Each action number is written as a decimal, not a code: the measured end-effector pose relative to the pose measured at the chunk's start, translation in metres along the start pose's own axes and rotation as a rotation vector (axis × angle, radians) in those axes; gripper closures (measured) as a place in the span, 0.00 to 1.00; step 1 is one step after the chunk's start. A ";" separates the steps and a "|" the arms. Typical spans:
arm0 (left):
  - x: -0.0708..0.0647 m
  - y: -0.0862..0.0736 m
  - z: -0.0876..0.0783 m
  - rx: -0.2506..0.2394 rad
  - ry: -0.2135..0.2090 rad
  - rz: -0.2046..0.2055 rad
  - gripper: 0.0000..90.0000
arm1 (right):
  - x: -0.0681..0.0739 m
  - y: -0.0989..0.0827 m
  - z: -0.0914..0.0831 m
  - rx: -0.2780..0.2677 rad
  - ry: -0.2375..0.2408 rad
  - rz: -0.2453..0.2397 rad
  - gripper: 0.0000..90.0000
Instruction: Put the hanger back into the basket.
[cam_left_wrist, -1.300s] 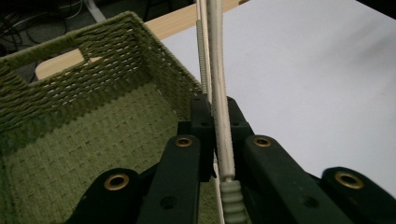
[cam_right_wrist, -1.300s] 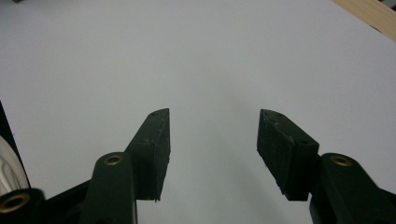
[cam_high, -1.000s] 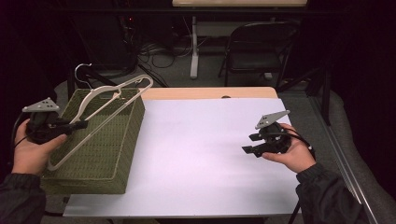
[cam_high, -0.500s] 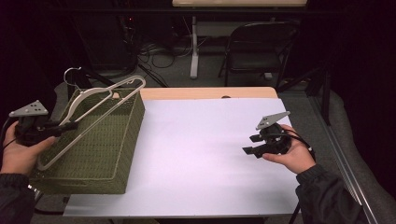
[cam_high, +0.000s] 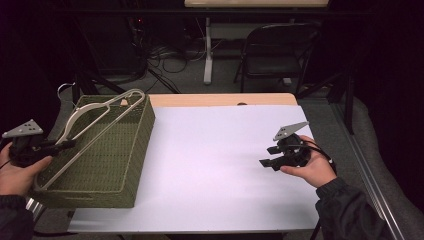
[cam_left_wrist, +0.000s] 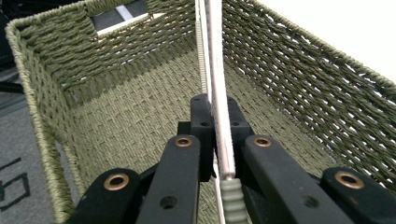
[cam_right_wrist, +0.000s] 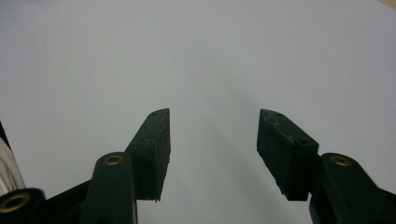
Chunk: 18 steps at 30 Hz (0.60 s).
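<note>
Pinching one end of the pale hanger (cam_high: 95, 117), the left gripper (cam_left_wrist: 215, 140) holds it slanted over the green woven basket (cam_high: 131, 165), so setting it down inside is left. The right gripper (cam_high: 272, 156) hovers spread and empty above the white table (cam_high: 210, 165).

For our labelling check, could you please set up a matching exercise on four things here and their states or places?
1 left gripper
2 right gripper
3 hanger
4 basket

a open over the white table
b woven green, at the table's left edge
c clamped, slanting over the basket
d shut on the hanger

Pairs: 1-d, 2-a, 3-c, 4-b
</note>
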<state>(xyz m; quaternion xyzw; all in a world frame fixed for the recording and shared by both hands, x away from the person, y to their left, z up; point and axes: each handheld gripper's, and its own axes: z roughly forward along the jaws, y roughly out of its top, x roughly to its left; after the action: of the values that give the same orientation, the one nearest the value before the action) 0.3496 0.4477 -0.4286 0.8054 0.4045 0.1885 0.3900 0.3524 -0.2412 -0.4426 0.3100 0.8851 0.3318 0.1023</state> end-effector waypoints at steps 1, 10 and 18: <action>0.000 0.000 0.000 0.000 0.000 0.000 0.97 | 0.001 0.000 0.000 -0.001 0.000 0.001 0.49; -0.001 -0.013 0.030 0.112 0.000 -0.017 0.97 | 0.001 0.000 0.000 -0.003 0.005 -0.004 0.49; -0.001 -0.017 0.046 0.179 0.005 -0.037 0.96 | 0.000 -0.003 0.002 0.001 0.009 -0.003 0.49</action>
<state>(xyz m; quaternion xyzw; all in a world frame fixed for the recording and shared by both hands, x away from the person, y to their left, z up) 0.3689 0.4312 -0.4710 0.8290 0.4356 0.1461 0.3188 0.3518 -0.2416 -0.4461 0.3073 0.8861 0.3327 0.0987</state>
